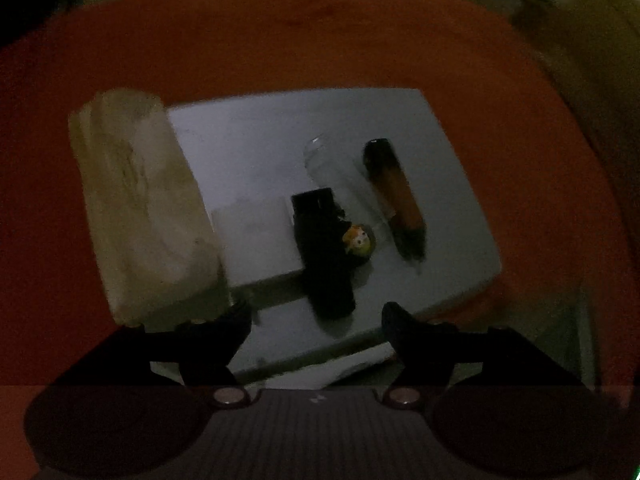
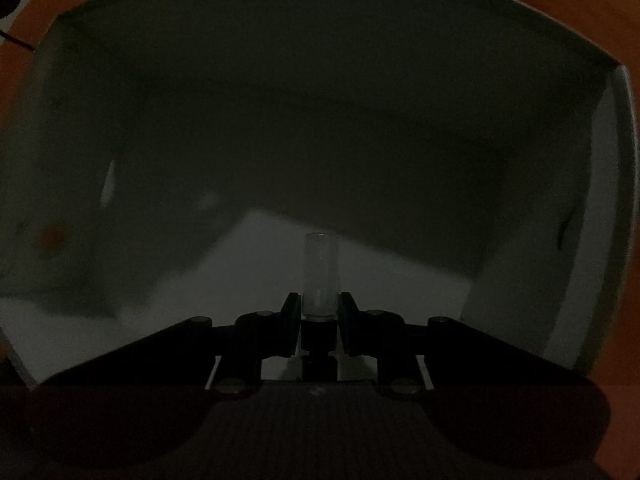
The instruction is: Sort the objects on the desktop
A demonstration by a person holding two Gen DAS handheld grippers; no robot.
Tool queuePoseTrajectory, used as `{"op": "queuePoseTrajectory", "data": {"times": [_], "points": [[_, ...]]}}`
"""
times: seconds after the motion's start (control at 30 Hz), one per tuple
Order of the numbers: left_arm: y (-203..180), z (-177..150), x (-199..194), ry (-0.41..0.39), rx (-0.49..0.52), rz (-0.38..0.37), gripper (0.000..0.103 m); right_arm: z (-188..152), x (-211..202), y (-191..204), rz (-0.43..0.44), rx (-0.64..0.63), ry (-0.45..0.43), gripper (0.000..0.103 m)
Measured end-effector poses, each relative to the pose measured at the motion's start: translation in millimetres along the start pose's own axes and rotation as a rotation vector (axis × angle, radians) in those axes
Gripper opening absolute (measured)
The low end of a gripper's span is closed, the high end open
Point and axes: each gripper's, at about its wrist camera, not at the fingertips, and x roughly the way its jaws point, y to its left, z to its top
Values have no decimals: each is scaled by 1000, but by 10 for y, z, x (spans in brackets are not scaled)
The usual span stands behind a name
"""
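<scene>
Two hand-held grippers work over a dim orange desktop as the sorting stands partly done. The right gripper is clenched on one small clear vial, which stands upright between its pads and points ahead into a large grey bin; the bin's floor ahead of the fingers looks bare, so by this view the vial is about to be the first thing set there, though the light is too poor to be sure. The left gripper hangs released, its jaws spread and nothing between them, above a white tray.

Just ahead of its fingers lie four loose things: one black oblong device, one small figurine with an orange head touching that device on the far right side, one clear tube further ahead, and one orange pen-like tube with dark ends beside it to the right. One pale flat card lies left of the black device. One cream cloth bundle overlaps the tray's left edge. Judged from this, most of the sorting is left, and the black device seems the nearest pick.
</scene>
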Motion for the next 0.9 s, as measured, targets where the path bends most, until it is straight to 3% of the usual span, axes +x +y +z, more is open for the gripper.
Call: {"op": "queuePoseTrajectory", "data": {"times": [0.13, 0.33, 0.4, 0.53, 0.7, 0.9], "points": [[-60, 27, 211, 9, -69, 66, 66, -12, 51, 8, -23, -10, 8, 22], [-99, 39, 367, -20, -144, 67, 64, -28, 15, 33, -37, -42, 17, 22], [-131, 36, 404, -26, -143, 55, 46, -29, 32, 31, -31, -43, 25, 22], [-213, 6, 457, -45, -106, 71, 27, -52, 15, 31, -29, -49, 32, 23], [-196, -83, 356, -107, -62, 73, 25, -60, -43, -53, -20, -27, 30, 24], [-220, -67, -21, -164, -16, 11, 23, -91, -182, -100, -10, -3, 6, 31]]}}
